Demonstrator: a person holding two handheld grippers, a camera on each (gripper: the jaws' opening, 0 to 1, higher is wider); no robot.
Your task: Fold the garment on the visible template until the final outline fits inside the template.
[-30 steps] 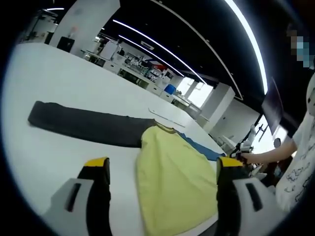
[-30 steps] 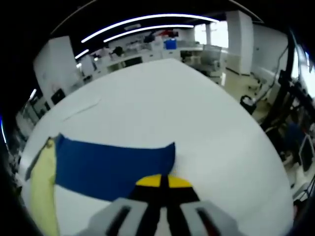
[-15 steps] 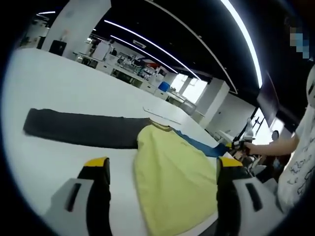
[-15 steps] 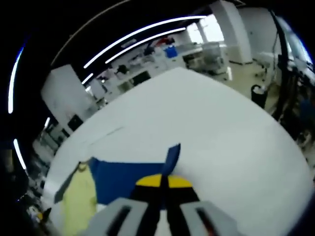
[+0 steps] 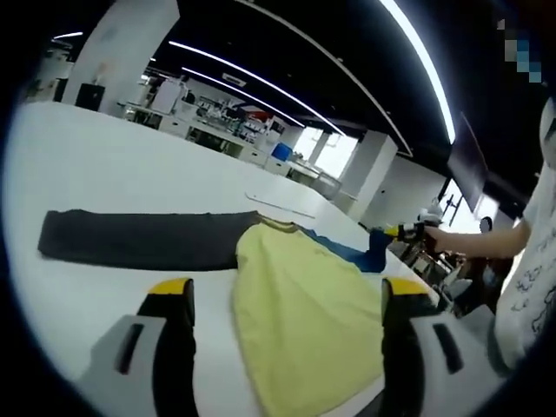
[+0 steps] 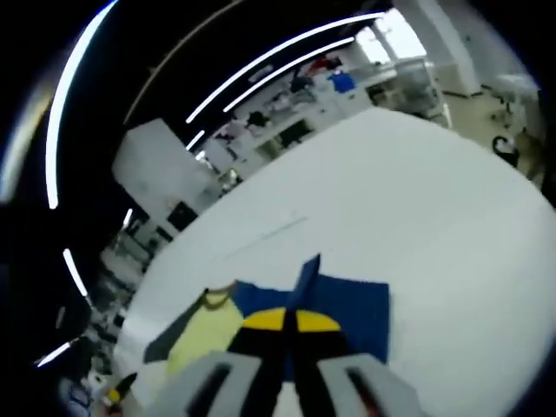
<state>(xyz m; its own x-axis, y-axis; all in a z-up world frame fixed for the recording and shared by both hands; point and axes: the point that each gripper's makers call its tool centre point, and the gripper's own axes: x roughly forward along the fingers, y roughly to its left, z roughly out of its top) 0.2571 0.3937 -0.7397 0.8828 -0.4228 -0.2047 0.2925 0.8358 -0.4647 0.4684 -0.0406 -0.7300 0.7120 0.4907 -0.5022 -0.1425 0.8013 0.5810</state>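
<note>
The garment lies on the white table [image 5: 104, 156]: a yellow body [image 5: 304, 304], a dark grey sleeve [image 5: 139, 239] stretched to the left and a blue sleeve [image 5: 347, 252] to the right. My left gripper [image 5: 287, 288] is open, its jaws wide apart on either side of the yellow body's near part. My right gripper [image 6: 285, 320] is shut on the blue sleeve [image 6: 352, 304], whose pinched end stands up above the jaws. It shows in the left gripper view as the right gripper [image 5: 391, 233], lifting that end. The yellow body [image 6: 204, 334] lies just to its left.
A thin pale flat sheet [image 5: 278, 205] lies on the table behind the garment, seen as a thin line [image 6: 261, 239] in the right gripper view. A person's hand [image 5: 447, 236] and white sleeve are at the right. Desks and shelves stand far behind.
My right gripper has lifted the blue sleeve's end off the table and carried it toward the yellow body, so the sleeve now doubles over itself. The left gripper has stayed open in place.
</note>
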